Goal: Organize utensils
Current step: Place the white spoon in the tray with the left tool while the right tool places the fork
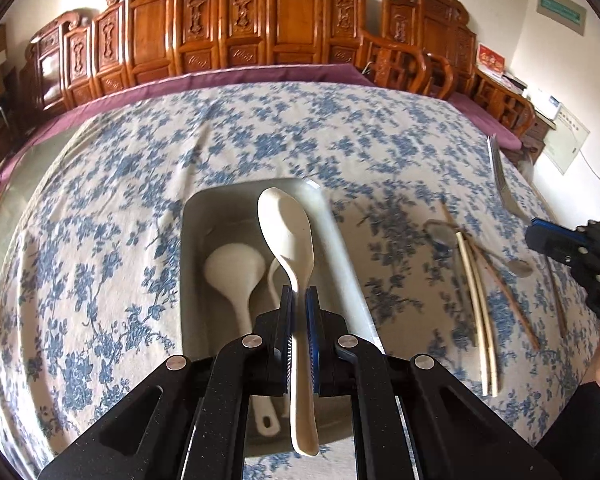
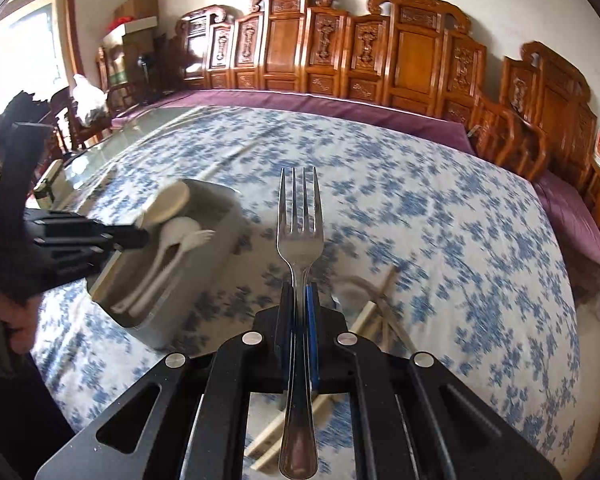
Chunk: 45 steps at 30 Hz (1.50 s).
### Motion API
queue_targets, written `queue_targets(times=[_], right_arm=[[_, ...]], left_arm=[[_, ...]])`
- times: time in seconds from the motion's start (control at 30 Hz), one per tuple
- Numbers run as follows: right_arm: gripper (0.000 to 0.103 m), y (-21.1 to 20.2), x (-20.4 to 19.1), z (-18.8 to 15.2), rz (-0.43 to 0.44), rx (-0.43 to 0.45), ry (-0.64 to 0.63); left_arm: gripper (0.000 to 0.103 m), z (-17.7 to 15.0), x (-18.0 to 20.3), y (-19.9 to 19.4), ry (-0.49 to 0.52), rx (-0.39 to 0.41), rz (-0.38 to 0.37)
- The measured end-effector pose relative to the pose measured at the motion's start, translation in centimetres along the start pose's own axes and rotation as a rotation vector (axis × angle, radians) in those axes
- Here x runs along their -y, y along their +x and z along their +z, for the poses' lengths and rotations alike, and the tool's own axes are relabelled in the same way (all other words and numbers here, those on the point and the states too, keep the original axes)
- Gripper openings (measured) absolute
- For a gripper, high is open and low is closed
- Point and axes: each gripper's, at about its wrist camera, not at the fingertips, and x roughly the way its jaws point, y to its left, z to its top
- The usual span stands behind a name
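Observation:
My left gripper [image 1: 299, 300] is shut on a cream plastic rice spoon [image 1: 288, 232] and holds it over the white rectangular tray [image 1: 192, 216]. A white ladle [image 1: 230, 272] and another white utensil lie in the tray. My right gripper [image 2: 300, 294] is shut on a metal fork [image 2: 300, 220], tines pointing forward, above the table. The fork also shows at the right of the left wrist view [image 1: 500, 176]. The tray [image 2: 216, 240] and the left gripper [image 2: 88, 236] show at the left of the right wrist view.
Chopsticks [image 1: 478, 300], a metal spoon [image 1: 520, 267] and another metal utensil [image 1: 440, 230] lie on the blue floral tablecloth [image 1: 120, 200] right of the tray. Carved wooden chairs [image 1: 240, 28] line the far side of the table. Chopsticks [image 2: 372, 312] lie under the right gripper.

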Motion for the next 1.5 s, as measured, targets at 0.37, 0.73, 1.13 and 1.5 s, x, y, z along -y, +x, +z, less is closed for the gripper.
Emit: queue_targets(times=[0.37,0.73,1.13,1.5], right_arm=[[0.008,1.7,-4.5,2.0,0.069,-0.002,-0.038],[0.008,3.3,-7.4,3.6,0.130,-0.002,-0.039],[0.008,7.3,-10.9,5.2,0.208,-0.021,0.009],[0.008,11.7,-12.7,4.1,0.234,-0.078,0.060]], left_arm=[[0.006,-0.6,-2.0,1.1,-0.035,-0.025,-0.001],[0.006,-0.3,-3.8,-0.7,-0.052,0.023,0.021],[0.006,0.3,-7.6,-2.7,-0.111,0.074,0.069],[0.006,0.4,-8.8,-3.4,-0.137,0.092,0.080]])
